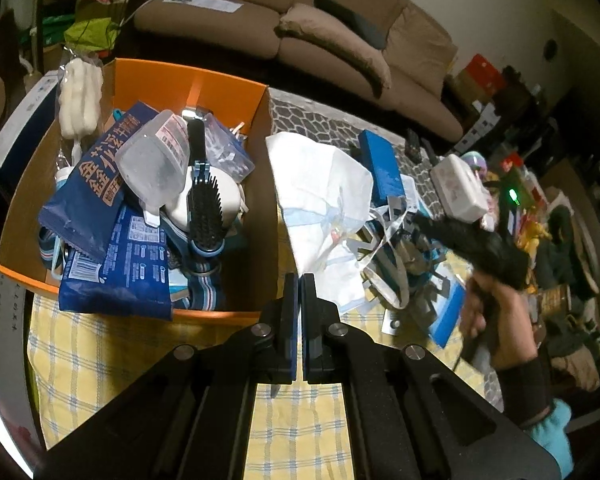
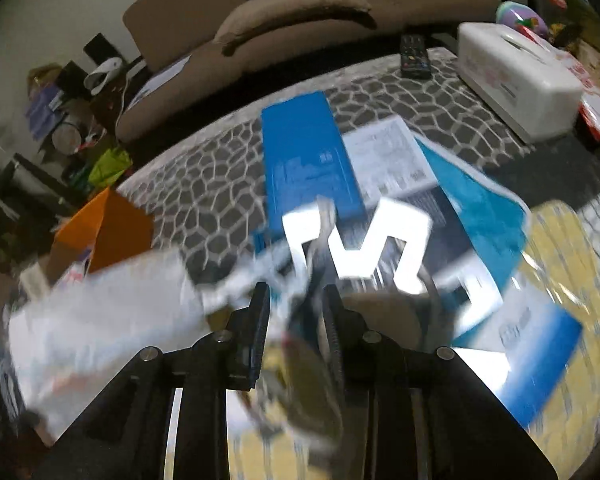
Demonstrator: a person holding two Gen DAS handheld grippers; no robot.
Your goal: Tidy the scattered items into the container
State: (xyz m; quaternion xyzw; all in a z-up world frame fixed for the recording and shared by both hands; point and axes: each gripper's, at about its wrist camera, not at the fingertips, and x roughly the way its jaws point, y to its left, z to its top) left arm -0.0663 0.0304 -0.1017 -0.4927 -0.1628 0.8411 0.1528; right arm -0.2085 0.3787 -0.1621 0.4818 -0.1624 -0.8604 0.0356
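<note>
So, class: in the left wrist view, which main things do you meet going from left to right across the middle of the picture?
Orange box → black hairbrush → white cloth → blue carton → white tissue box → right gripper.

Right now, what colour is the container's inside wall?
Orange; the container shows it best in the left wrist view.
</note>
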